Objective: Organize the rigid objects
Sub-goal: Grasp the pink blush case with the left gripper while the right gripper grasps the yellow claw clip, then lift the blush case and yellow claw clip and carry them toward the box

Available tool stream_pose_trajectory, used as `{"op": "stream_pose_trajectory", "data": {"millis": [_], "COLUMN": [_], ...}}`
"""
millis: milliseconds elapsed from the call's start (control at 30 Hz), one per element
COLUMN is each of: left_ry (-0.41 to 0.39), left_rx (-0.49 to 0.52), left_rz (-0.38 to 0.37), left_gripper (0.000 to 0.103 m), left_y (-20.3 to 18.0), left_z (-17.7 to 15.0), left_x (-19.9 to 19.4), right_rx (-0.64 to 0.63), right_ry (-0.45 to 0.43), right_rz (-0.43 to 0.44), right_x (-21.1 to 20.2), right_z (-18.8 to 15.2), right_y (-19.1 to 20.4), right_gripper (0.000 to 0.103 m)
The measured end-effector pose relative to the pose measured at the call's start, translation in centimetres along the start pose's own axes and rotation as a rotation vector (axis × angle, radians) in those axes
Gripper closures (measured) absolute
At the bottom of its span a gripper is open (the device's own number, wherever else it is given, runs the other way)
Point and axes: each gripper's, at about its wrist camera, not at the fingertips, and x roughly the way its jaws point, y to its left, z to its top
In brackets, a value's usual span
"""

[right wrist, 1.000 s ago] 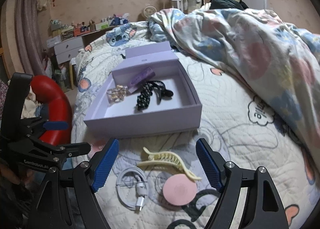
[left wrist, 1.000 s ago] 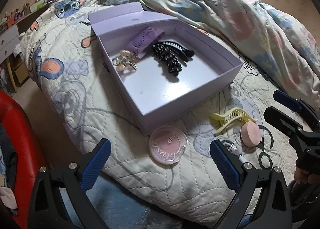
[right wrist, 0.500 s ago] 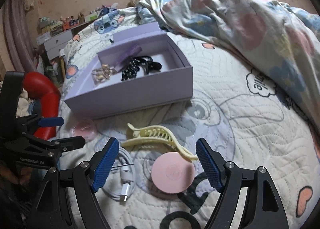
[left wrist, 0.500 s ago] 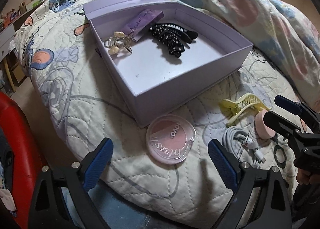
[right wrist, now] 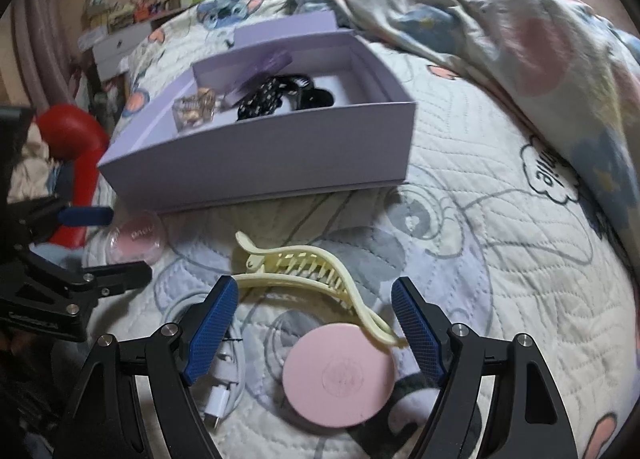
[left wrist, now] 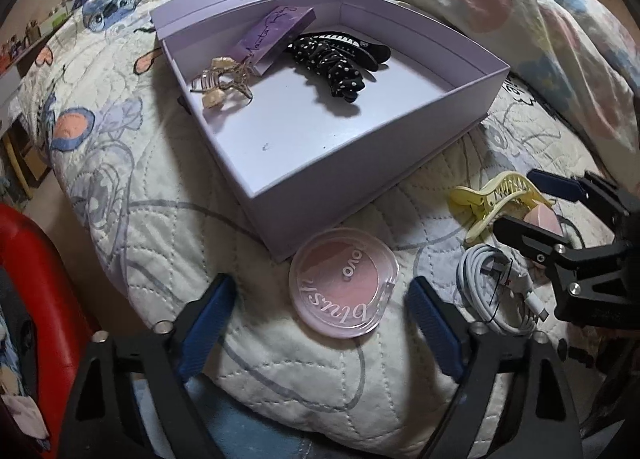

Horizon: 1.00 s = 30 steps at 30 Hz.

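Evidently each gripper straddles its pick. The left gripper, jaws closing but not yet touching, brackets the round clear-lidded pink blush compact at six o'clock of the lilac cardboard box. The right gripper, released, frames the flat pink disc and pale-yellow plastic claw clip. The coiled white cable is half hidden.

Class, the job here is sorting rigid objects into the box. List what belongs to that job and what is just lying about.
Belongs to the job:
lilac box
blush compact
yellow claw clip
pink round case
clips already in the box

Just lying about:
white cable
quilt
duvet
red object
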Motion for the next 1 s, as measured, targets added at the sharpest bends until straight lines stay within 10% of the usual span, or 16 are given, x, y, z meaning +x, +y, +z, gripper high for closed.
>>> {"op": "stream_pose_trajectory", "data": {"millis": [233,467,1000], "left_ry": [-0.016,-0.029,-0.034], "left_rx": [0.063,0.103,0.061], "left_rz": [-0.004,-0.011,-0.056], "left_gripper": [0.031,0.042,0.051], "left_y": [-0.3,-0.7,-0.6], "left_z": [0.0,-0.3,-0.6], "left_x": [-0.1,-0.3,-1.6], "right_rx": [-0.061,-0.08,-0.041], "right_ry": [0.029,0.051,0.031], "right_rz": [0.041,0.002,0.061], "right_x": [1.0,1.6,-0.3], "right_z": [0.6,0.7,0.5], "right_y": [0.5,0.2,0.1], "right_gripper": [0.04,0.078,0.086]}}
